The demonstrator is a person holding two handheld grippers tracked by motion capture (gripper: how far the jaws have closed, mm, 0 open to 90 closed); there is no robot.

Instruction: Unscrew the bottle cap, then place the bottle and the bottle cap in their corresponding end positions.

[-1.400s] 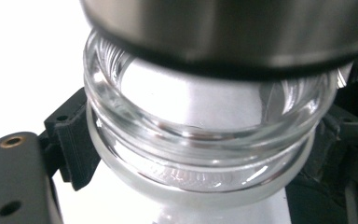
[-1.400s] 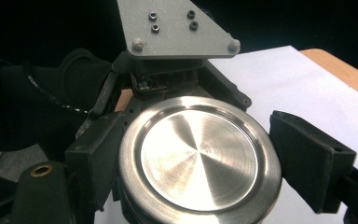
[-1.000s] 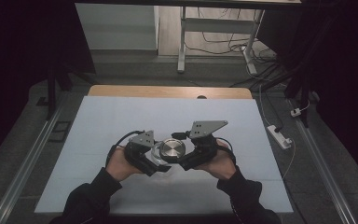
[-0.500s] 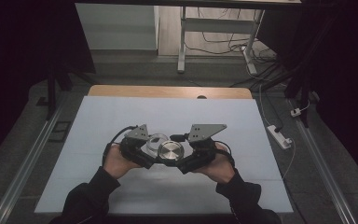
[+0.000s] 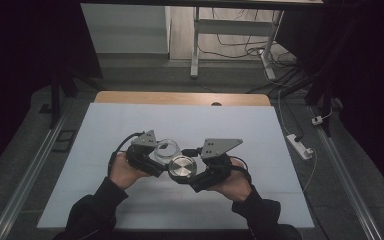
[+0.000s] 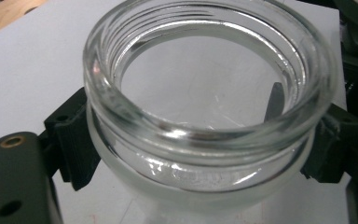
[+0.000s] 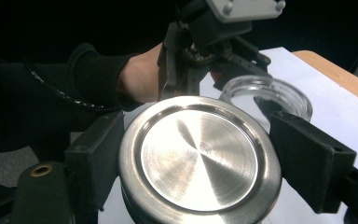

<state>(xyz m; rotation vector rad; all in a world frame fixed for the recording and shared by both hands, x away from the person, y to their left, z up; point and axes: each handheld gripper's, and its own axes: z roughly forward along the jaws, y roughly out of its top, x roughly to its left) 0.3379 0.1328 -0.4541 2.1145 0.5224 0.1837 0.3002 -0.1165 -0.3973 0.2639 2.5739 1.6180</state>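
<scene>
The glass jar point(image 6: 205, 116) sits clamped in the left gripper point(image 5: 156, 159), its jaws closed against the jar's sides just below the threaded neck. The mouth is open and faces up toward that gripper's camera; the white table point(image 5: 130, 125) shows through the clear bottom. In the high view the jar point(image 5: 167, 148) is held just above the table, left of centre and toward the near edge.

Just beside it, the round steel lid point(image 7: 198, 156) is pinched at its rim by the right gripper point(image 5: 196, 176), jaws closed on either side of it. Its brushed top faces up. In the high view the lid point(image 5: 181, 167) lies just right of the jar and a little nearer the person, its edge close to the jar; whether the two touch I cannot tell.

The right gripper view looks across the lid to the jar point(image 7: 265, 98) behind it, with the left gripper point(image 7: 233, 70) and the left hand point(image 7: 140, 79) in a dark sleeve holding it.

Both hands point(image 5: 127, 172) come in from the near edge, the grippers angled toward each other. The table's far edge is bare wood point(image 5: 180, 98).
</scene>
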